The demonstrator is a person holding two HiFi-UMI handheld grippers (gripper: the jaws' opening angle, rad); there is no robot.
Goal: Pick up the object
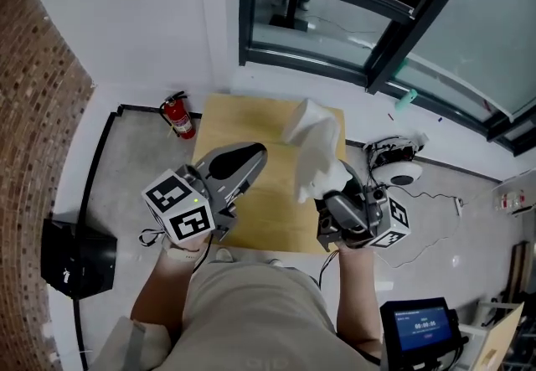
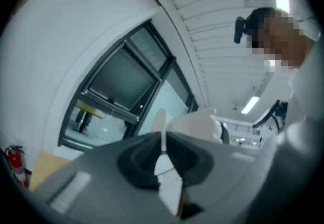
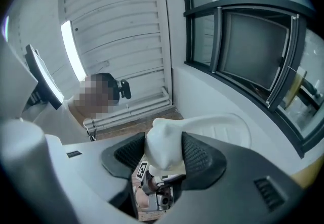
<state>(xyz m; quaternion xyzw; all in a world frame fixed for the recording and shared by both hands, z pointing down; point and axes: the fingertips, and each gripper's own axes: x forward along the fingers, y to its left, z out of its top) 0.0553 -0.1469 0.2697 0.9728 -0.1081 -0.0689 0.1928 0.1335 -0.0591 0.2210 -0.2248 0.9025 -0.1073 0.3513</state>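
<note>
A crumpled white cloth hangs in the air above the pale wooden table. My right gripper is shut on its lower end. In the right gripper view the cloth bulges between the two black pads of the right gripper and spreads out beyond them. My left gripper is held up to the left of the cloth, apart from it, jaws together. In the left gripper view the left gripper shows a thin white sliver along its seam, and the cloth sits beyond.
A red fire extinguisher stands by the table's far left corner. A black box sits on the floor at left, and a white round device with cables at right. A dark-framed window lies beyond. A small screen glows at lower right.
</note>
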